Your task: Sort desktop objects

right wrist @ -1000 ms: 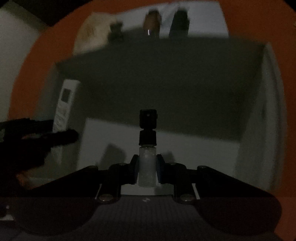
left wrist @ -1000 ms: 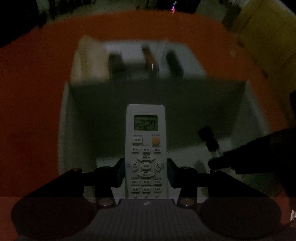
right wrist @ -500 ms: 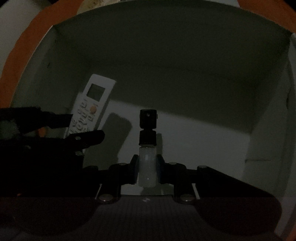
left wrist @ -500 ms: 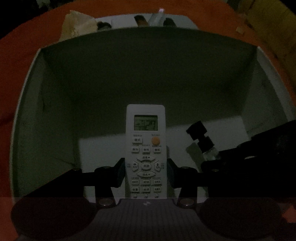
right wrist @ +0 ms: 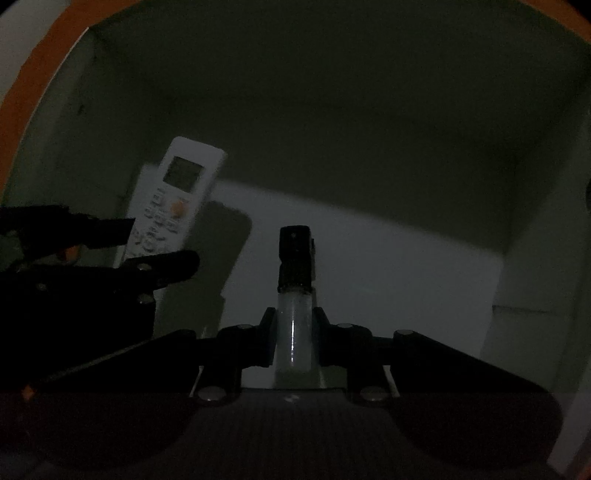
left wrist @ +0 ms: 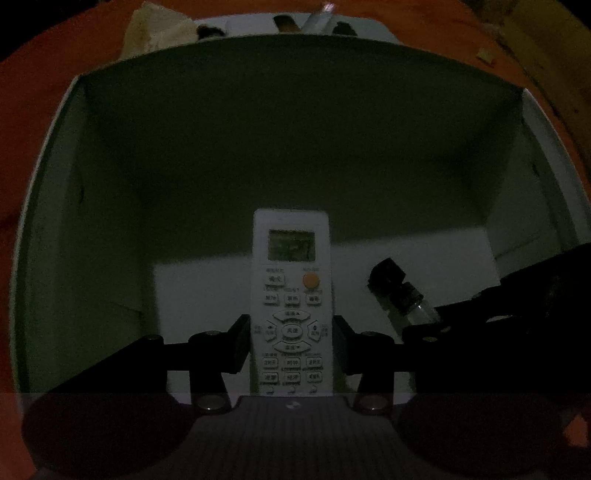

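The left gripper (left wrist: pixel 291 341) was closed on a white remote control (left wrist: pixel 291 299) at the lower centre of its view, jaws pressed against the sides around the keypad, the screen end reaching forward into a white box (left wrist: pixel 110 221). The right gripper (right wrist: pixel 293 341) was clamped on a small clear spray bottle (right wrist: pixel 294 310), taken by the body with its black cap pointing into the same box. The remote looked stiff and light, with smooth plastic sides that might slip, so a hold across the narrow middle seemed sound. The bottle looked light too, possibly glass and breakable, and round enough to roll once let go. Both grippers sat close together inside the box, so they might bump. Past the far wall, at the top of the left view, lay a crumpled pale bag (left wrist: pixel 159 29) and some dark items too dim to identify.
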Demonstrator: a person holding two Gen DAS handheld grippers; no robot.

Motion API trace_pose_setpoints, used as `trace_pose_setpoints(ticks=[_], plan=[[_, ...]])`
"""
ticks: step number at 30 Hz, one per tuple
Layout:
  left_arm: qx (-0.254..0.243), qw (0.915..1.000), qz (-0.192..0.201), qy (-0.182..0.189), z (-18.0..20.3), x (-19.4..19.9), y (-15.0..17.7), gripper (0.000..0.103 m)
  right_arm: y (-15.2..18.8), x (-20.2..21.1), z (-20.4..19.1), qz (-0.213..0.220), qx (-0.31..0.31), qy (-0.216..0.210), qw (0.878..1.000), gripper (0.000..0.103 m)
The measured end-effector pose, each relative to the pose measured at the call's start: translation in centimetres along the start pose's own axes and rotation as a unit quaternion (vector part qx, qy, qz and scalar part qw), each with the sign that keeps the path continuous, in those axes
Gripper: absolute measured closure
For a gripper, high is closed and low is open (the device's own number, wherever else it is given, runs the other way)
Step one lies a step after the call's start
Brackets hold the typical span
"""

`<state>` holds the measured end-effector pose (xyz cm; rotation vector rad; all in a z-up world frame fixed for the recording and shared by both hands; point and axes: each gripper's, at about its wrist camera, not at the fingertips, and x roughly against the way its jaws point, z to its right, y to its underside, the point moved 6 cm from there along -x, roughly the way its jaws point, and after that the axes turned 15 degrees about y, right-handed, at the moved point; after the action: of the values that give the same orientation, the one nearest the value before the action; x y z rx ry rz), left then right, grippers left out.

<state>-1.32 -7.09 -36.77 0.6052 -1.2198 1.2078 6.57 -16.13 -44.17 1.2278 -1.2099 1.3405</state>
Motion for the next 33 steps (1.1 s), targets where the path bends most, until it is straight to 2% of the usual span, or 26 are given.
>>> trace_pose_setpoints(ticks=[1,2,11,17,33], plan=[[-0.005,1.0000,0.005,-0.004,0.1,0.2,0.2,0.044,-0.2,0.0,0.0,0.000,0.001,0.000,1.000,0.081],[-0.008,0.9999,0.012,-0.008,0.1,0.4,0.3,0.042,-0.4,0.0,0.0,0.000,0.001,0.000,1.000,0.081],[-0.009,0.9998,0.014,-0.005,0.0,0.6,0.5,0.042,0.8,-0.3,-0.4,0.001,0.000,-0.001,1.000,0.081],[-0.008,0.9998,0.016,-0.003,-0.4,0.2,0.1,0.041,5.1,0.2,1.2,0.001,0.001,-0.003,1.000,0.081],[-0.001,0.9998,0.018,0.003,-0.5,0.7,0.2,0.038,5.7,0.4,1.7,-0.005,-0.005,-0.003,1.000,0.080]])
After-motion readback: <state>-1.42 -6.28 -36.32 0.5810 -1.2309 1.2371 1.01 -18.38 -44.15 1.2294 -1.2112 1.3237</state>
